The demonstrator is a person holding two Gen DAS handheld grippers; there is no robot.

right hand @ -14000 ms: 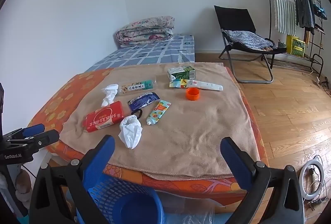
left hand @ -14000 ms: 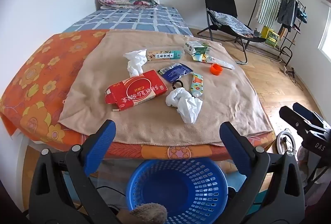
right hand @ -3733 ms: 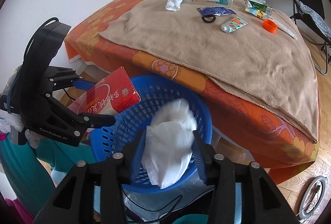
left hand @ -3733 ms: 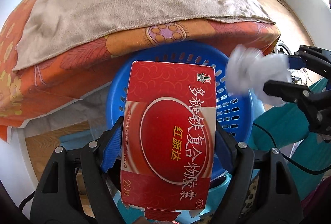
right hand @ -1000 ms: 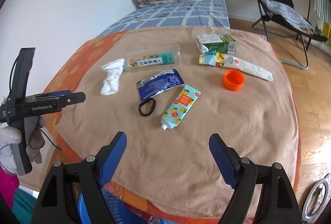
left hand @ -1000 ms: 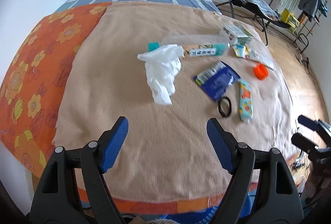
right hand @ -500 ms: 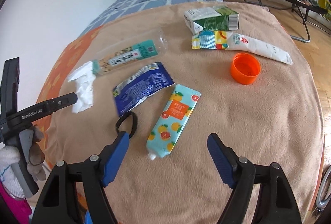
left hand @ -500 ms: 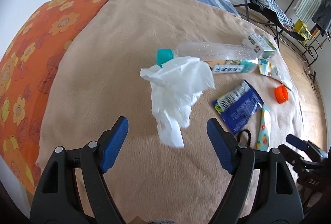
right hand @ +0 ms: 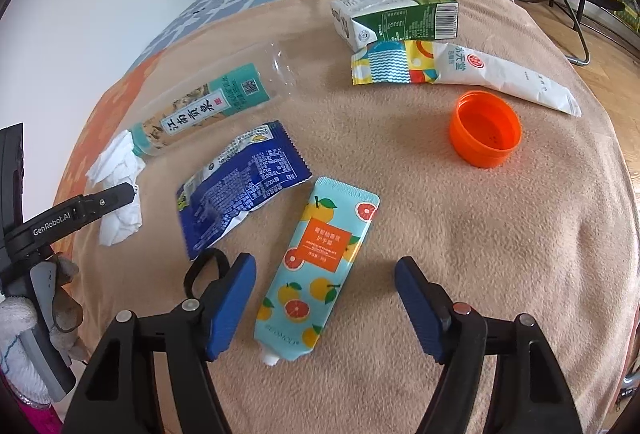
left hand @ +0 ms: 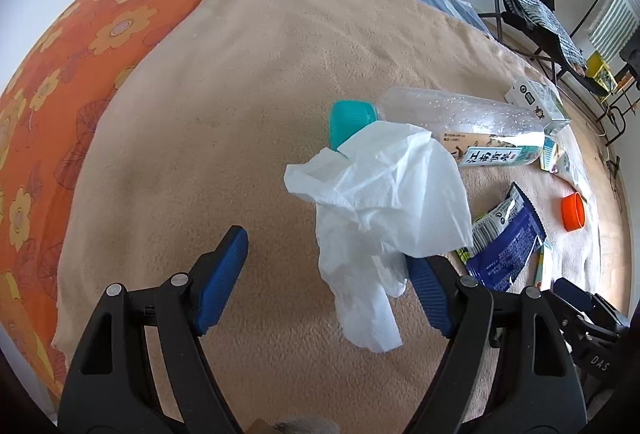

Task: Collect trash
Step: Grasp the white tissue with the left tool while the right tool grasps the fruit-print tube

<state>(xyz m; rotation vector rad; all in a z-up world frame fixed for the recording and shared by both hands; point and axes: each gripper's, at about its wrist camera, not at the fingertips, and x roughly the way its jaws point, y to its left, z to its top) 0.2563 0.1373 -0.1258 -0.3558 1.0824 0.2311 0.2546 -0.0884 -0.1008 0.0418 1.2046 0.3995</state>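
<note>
I note my left gripper [left hand: 326, 280] spread wide over the tan blanket [left hand: 240, 113], the crumpled white tissue [left hand: 376, 201] lying between its pads, ungripped, against the clear bottle [left hand: 460, 121]. My right gripper [right hand: 326, 298] has just been closing, jaws apart, the fruit-print tube [right hand: 316, 266] between them, untouched, near the blue wrapper [right hand: 240, 185].

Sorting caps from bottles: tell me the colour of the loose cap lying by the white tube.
Orange cap, lying open side up; clearest in the right wrist view.

You can read "GenRobot.AI" on the left gripper [right hand: 78, 215], far left; "DAS" on the right gripper [left hand: 596, 348]; "100g" on the blue wrapper [right hand: 240, 185].
</note>
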